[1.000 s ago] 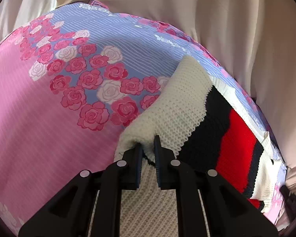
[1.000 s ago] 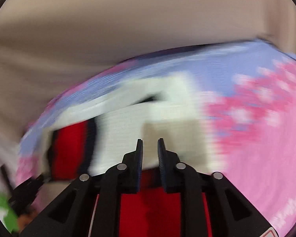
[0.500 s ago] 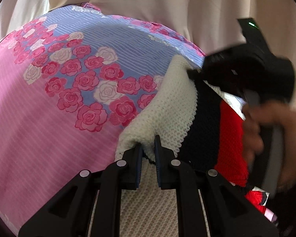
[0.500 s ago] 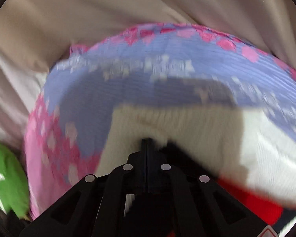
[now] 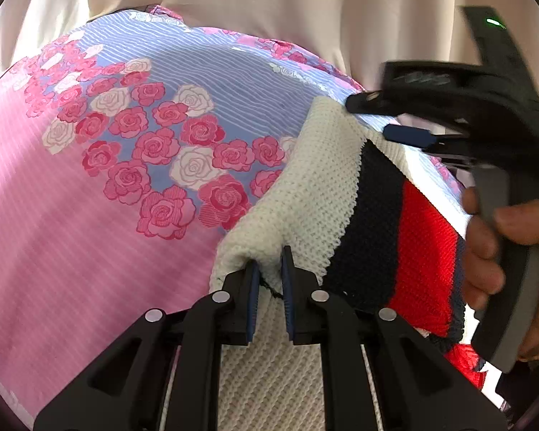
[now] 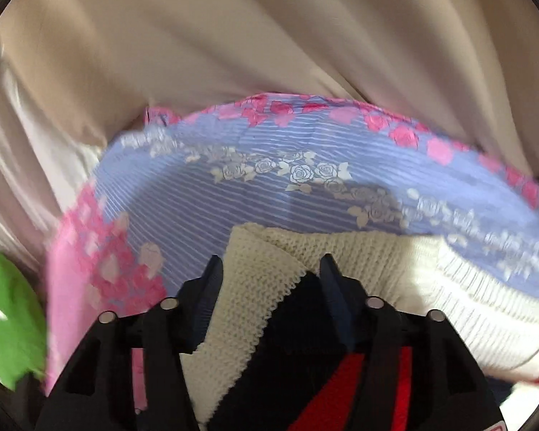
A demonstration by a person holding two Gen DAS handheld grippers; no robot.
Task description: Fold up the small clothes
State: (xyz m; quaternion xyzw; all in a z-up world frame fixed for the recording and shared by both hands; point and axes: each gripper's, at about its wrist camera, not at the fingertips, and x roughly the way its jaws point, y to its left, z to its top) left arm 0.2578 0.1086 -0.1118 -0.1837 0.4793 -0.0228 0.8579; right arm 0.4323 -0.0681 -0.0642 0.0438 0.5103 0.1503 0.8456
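Observation:
A small knitted sweater [image 5: 323, 186], cream with navy and red stripes, lies on a pink and lilac rose-print sheet [image 5: 100, 215]. My left gripper [image 5: 269, 269] is shut on the sweater's near cream fold. My right gripper [image 5: 377, 118] shows in the left wrist view at the sweater's far corner, held by a hand [image 5: 485, 248]. In the right wrist view the right gripper [image 6: 271, 269] is open, its jaws wide apart on either side of the sweater's [image 6: 255, 280] cream and navy corner, not closed on it.
Beige cloth [image 6: 251, 54] rises behind the sheet [image 6: 233, 194] in both views. A green item [image 6: 7, 327] sits at the left edge of the right wrist view.
My right gripper has swung to the sweater's far corner and opened from shut. My left gripper has kept its hold on the cream fold and barely moved.

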